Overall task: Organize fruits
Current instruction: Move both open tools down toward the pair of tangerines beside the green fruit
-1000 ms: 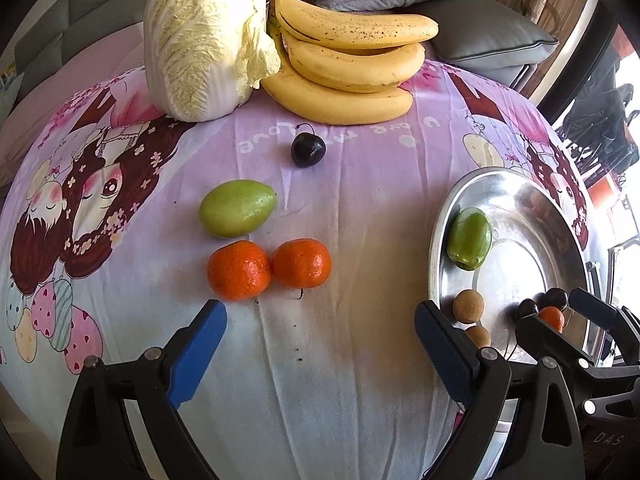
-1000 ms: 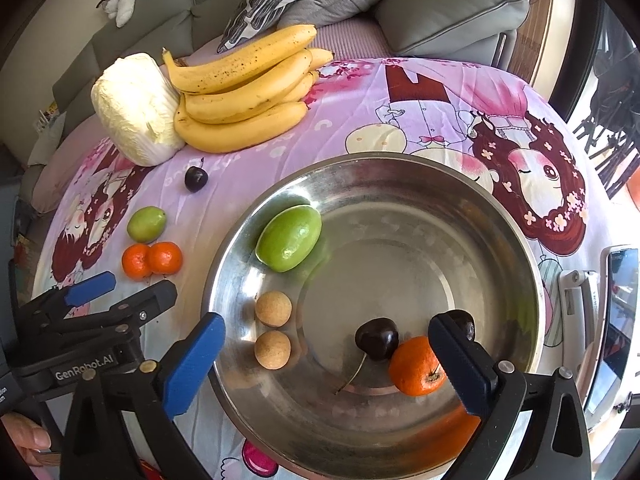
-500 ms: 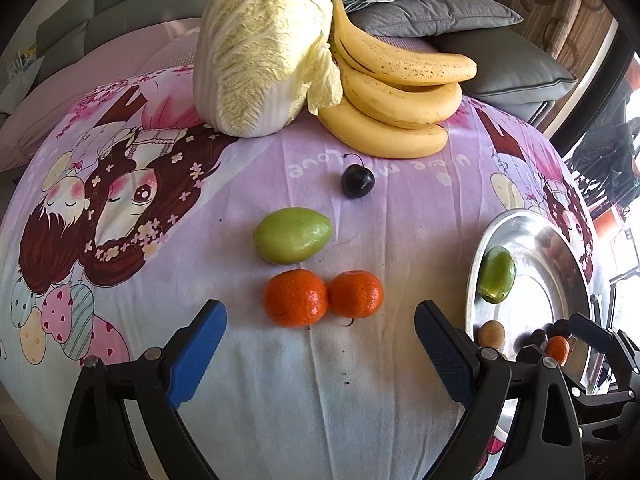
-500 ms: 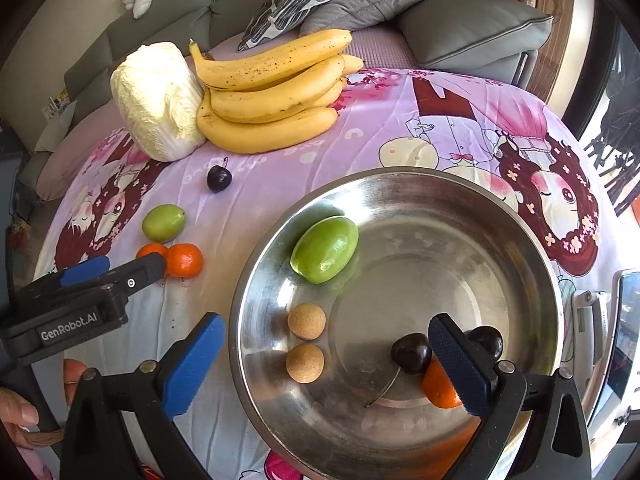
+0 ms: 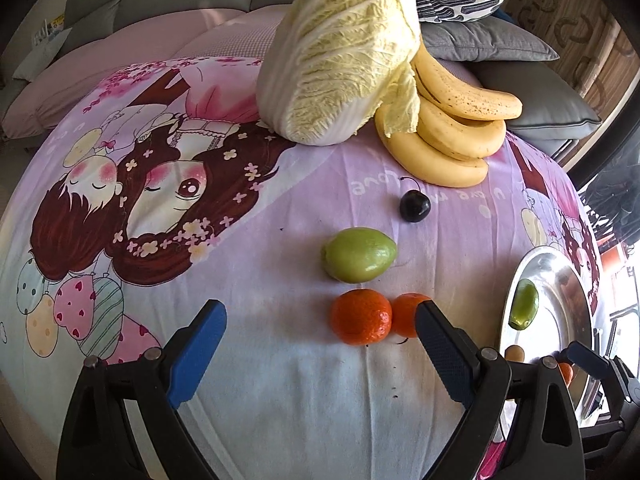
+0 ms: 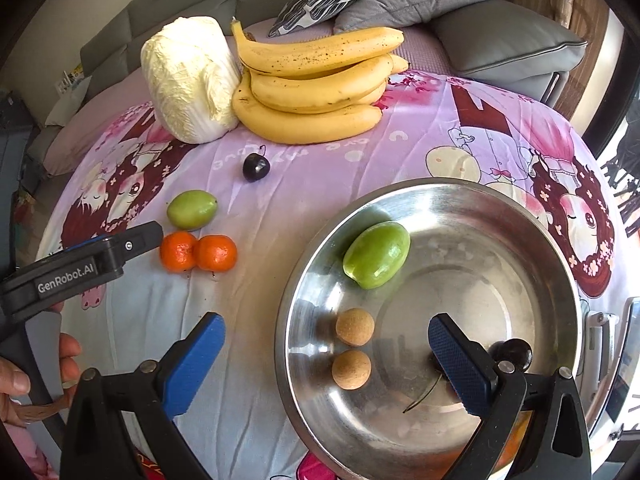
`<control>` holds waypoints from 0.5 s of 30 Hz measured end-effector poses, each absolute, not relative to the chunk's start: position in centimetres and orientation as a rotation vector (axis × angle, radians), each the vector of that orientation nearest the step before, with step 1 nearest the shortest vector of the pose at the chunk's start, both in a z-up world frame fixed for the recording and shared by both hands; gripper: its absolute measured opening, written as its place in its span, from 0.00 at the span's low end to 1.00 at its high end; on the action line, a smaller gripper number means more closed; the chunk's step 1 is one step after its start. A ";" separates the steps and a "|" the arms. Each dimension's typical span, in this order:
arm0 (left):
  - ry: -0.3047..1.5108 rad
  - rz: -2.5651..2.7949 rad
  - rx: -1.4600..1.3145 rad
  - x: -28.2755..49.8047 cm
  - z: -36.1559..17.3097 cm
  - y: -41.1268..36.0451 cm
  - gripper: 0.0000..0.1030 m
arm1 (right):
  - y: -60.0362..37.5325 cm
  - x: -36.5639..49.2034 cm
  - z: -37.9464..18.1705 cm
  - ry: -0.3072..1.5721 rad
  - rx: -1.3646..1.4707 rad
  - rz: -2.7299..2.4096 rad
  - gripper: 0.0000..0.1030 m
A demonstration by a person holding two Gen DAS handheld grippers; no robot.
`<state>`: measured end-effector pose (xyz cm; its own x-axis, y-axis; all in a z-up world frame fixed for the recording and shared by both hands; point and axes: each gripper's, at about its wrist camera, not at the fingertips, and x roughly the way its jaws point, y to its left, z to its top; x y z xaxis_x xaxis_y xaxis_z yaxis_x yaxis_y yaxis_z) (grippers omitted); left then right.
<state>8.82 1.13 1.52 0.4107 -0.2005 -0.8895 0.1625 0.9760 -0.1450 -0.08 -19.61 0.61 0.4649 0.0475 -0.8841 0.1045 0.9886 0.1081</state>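
Observation:
Two tangerines (image 5: 362,322) (image 6: 198,256) lie side by side on the pink cartoon cloth, with a green fruit (image 5: 359,254) (image 6: 192,209) and a dark cherry (image 5: 415,207) (image 6: 256,168) behind them. My left gripper (image 5: 316,350) is open and empty just in front of the tangerines, its right finger overlapping the right one. A steel bowl (image 6: 540,248) (image 5: 558,264) holds a green fruit (image 6: 377,255), two tan balls (image 6: 354,326) and a cherry (image 6: 514,354). My right gripper (image 6: 332,362) is open and empty over the bowl's near left rim.
A napa cabbage (image 5: 340,60) (image 6: 190,76) and a bunch of bananas (image 5: 456,124) (image 6: 316,84) lie at the back of the table. Grey cushions and a sofa stand behind. A hand (image 6: 16,376) holds the left gripper's body.
My left gripper has swung left, so the tangerines now sit near its right finger and the bowl at the frame's edge. My right gripper has also shifted left, off the bowl's centre.

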 end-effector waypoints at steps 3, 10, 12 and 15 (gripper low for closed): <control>1.126 -0.209 -0.051 9.1 1.4 2.0 0.92 | -18.8 0.2 0.6 1.094 0.139 -0.025 1.00; 1.134 -0.178 -0.076 9.4 1.2 3.5 0.92 | -17.0 1.0 0.5 1.103 0.113 0.007 1.00; 1.135 -0.170 -0.082 9.5 1.2 3.8 0.92 | -16.5 1.3 0.5 1.102 0.106 0.015 1.00; 1.132 -0.158 -0.088 9.7 1.2 4.3 0.92 | -15.8 1.7 0.4 1.100 0.100 0.027 1.00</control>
<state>9.72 4.29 1.18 0.4150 -0.1702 -0.8938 0.0806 0.9854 -0.1502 1.73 -15.83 0.42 0.4541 0.0718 -0.8881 0.0273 0.9952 0.0944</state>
